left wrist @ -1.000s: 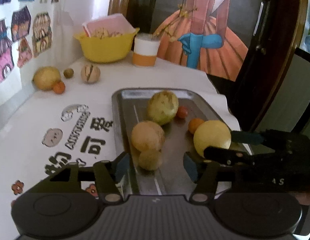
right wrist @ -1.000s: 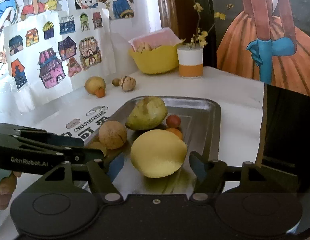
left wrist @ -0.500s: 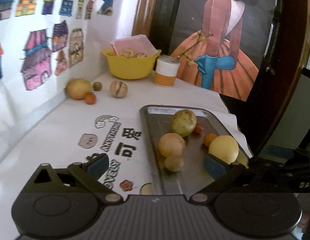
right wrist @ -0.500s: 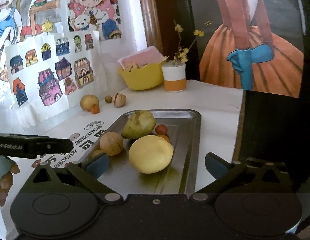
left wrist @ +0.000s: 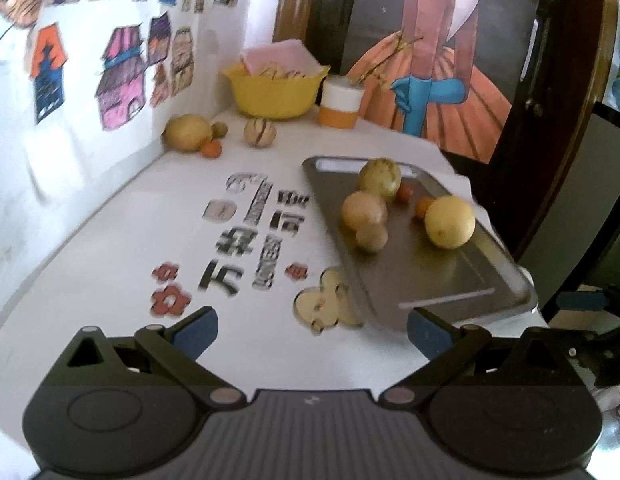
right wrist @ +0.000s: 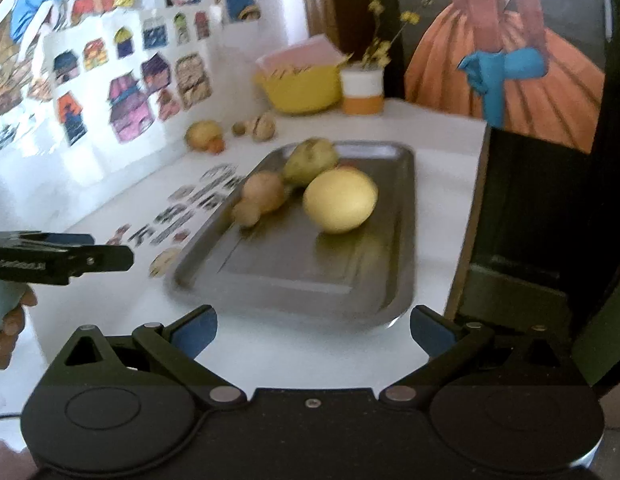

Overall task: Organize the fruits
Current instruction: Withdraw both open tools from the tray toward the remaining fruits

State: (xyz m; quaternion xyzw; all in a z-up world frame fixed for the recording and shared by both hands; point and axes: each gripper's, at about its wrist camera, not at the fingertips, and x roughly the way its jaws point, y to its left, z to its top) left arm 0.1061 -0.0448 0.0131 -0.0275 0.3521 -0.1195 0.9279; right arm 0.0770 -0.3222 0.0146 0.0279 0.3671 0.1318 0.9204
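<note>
Fruits (left wrist: 449,221) sit, somewhat blurred, on the tray (left wrist: 462,280); both grippers (left wrist: 312,330) (right wrist: 313,330) gape empty.

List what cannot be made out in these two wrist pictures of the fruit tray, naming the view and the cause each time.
- Yellow bowl, left wrist view: a pink sheet hides most of its contents.
- Two small orange-red fruits behind the yellow fruit, right wrist view: almost fully hidden.
- Table lettering, right wrist view: motion blur makes it unreadable.
- Right gripper, left wrist view: cut off at the edge.
</note>
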